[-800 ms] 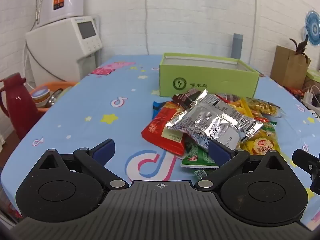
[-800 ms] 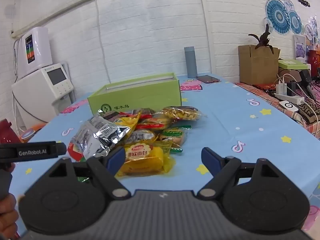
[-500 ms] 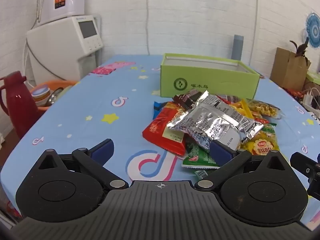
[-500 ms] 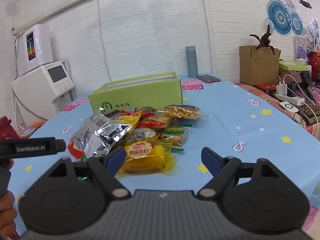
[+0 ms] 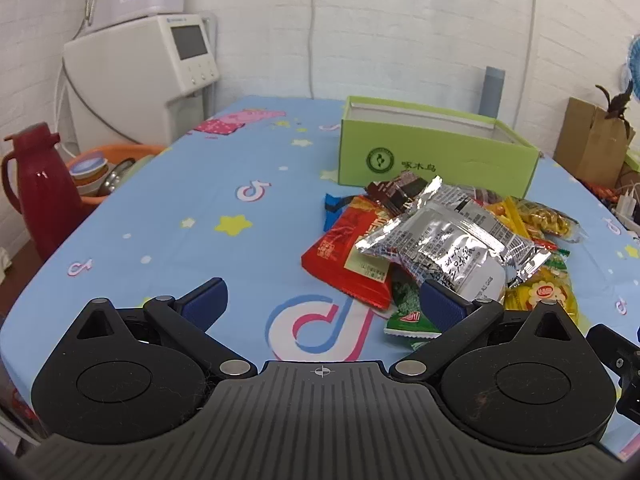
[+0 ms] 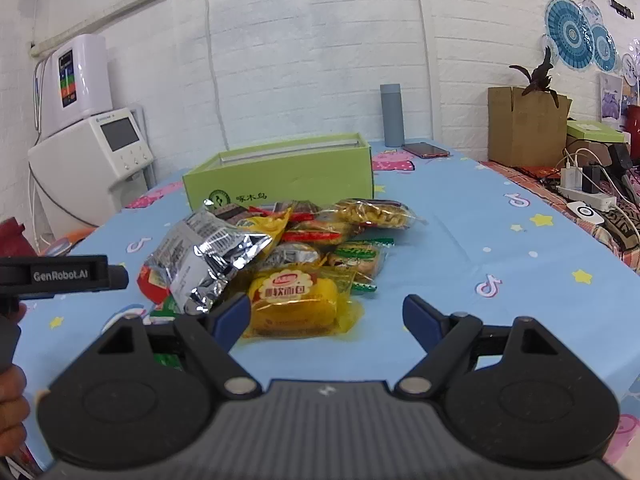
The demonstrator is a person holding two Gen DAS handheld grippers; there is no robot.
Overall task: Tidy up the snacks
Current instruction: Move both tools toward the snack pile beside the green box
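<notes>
Fingers (image 5: 202,304) of both grippers spread wide, grasping nothing; sorting not begun.
The snack pile (image 6: 280,256) lies mid-desk (image 6: 500,240), touching the seemingly empty green box (image 6: 280,168) towards the far edge.

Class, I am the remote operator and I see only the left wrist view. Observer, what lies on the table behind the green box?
Observer: A dark phone lies flat beside the grey bottle, behind the green box.
Operator: What is along the table's right edge?
Observer: A white power strip with chargers plugged in, and a round white pad in front of it.
Operator: Is the right gripper holding anything?
Observer: No. The right gripper is open; the yellow bread packet lies on the table just ahead of its near finger.
</notes>
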